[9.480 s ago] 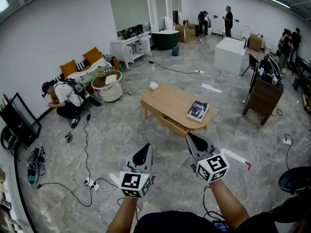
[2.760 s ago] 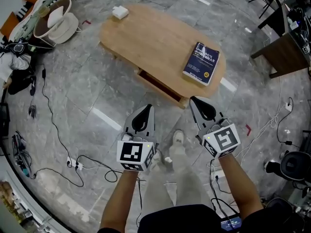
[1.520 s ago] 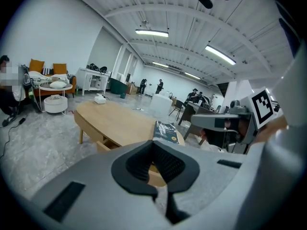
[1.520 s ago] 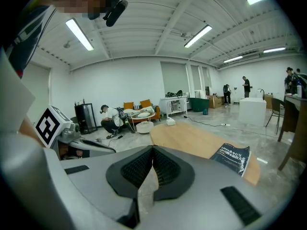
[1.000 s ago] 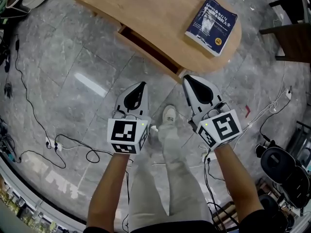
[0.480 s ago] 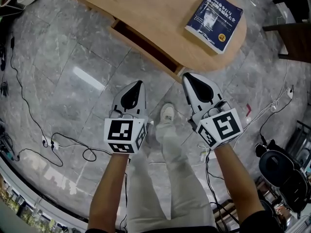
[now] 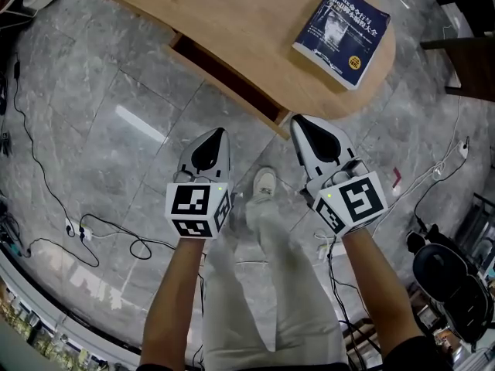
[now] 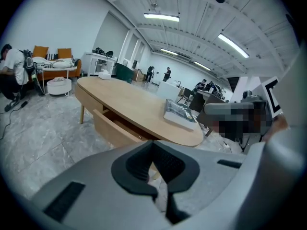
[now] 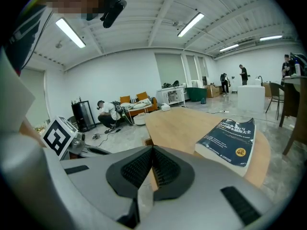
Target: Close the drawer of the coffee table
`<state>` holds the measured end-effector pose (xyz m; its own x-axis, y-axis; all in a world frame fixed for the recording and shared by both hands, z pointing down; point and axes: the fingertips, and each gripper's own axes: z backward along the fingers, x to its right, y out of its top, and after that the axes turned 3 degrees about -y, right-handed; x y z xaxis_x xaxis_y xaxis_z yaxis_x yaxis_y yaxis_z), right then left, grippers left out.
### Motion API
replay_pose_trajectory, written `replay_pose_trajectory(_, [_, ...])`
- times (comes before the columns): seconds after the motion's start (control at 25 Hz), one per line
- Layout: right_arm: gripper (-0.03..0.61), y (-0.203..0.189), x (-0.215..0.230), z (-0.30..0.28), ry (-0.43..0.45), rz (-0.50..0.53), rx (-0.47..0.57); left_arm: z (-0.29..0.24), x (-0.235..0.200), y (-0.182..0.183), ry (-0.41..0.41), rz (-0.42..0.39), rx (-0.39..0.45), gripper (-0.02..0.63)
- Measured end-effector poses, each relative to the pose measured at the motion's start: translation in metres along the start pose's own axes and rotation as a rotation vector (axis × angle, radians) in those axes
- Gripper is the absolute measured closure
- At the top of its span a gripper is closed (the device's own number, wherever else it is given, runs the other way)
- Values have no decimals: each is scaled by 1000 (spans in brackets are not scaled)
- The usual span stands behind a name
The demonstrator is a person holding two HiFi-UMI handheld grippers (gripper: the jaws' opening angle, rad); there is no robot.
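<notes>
Drawer (image 7: 225, 80) of the coffee table (image 7: 232, 14) stands open just ahead of both jaw tips, nearer than half a second ago, so the closing push looks close. Left gripper (image 7: 219, 134) and right gripper (image 7: 298, 124) are pressed together, holding nothing. Book (image 7: 341, 23) lies beyond the right jaws. Grey tiled floor (image 7: 116, 122), with cables (image 7: 100, 226) behind.

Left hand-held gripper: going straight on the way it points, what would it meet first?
Most likely the front panel of the open drawer, jutting from the coffee table. Nothing shows in between, though depth is unclear.
</notes>
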<state>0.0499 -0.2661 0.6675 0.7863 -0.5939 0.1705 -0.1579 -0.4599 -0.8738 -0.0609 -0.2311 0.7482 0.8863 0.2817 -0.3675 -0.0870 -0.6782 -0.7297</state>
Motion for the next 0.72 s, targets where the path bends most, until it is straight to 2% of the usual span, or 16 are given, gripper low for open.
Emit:
replay_pose_trajectory(0.24, [560,-12,15,-2,-8,-3,-17,-22,-6,-9,14,46,-8,615])
replay_pose_trajectory(0.56, [560,-24,23,-17,18,-6,-34,-50,-16,-19,26,41,-25,615])
replay_pose_trajectory(0.72, [560,-26,23,-25,27,-8,-32,-63,-23,-26,34,63,-31,615])
